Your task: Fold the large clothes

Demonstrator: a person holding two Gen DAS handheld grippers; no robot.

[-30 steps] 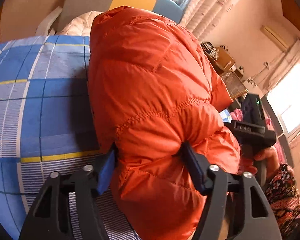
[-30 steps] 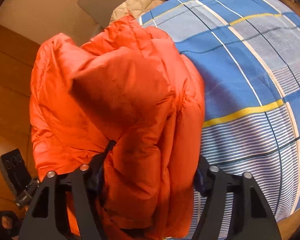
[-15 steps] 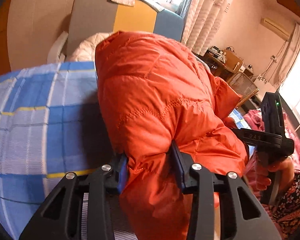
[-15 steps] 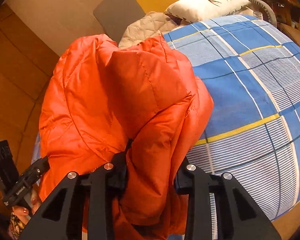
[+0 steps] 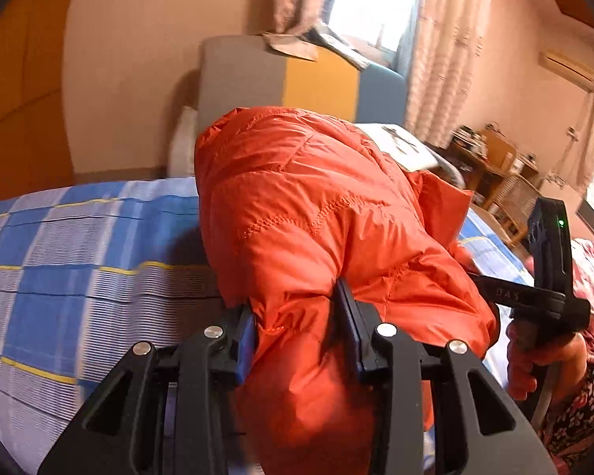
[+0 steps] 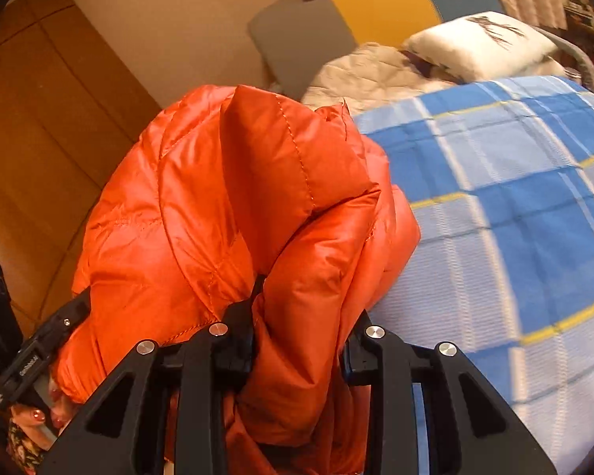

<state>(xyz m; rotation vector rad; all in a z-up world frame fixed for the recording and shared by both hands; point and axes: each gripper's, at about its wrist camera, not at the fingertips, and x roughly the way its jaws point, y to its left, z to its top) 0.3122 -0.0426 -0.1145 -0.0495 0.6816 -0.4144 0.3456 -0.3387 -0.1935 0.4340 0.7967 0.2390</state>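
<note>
A bulky orange puffer jacket (image 5: 316,206) lies bunched on a bed with a blue checked cover (image 5: 79,269). My left gripper (image 5: 297,308) is shut on a thick fold at the jacket's near edge, pads pressing in from both sides. My right gripper (image 6: 303,312) is likewise shut on a fold of the orange jacket (image 6: 217,198), which hangs over the bed's left side in that view. The blue cover (image 6: 514,217) spreads to the right. Each view shows the other gripper's black body beside the jacket, held in a hand (image 5: 534,360). The jacket's underside is hidden.
A grey, yellow and blue headboard (image 5: 257,79) stands behind the bed. A white pillow (image 6: 483,43) and a beige quilted garment (image 6: 368,71) lie at the head end. Wooden wardrobe doors (image 6: 39,138) are on one side, a cluttered desk (image 5: 491,158) on the other.
Both grippers' jaws have narrowed onto the jacket folds. Both hands have risen and tipped up, so more of the headboard, wall and window shows. The jacket has bunched higher.
</note>
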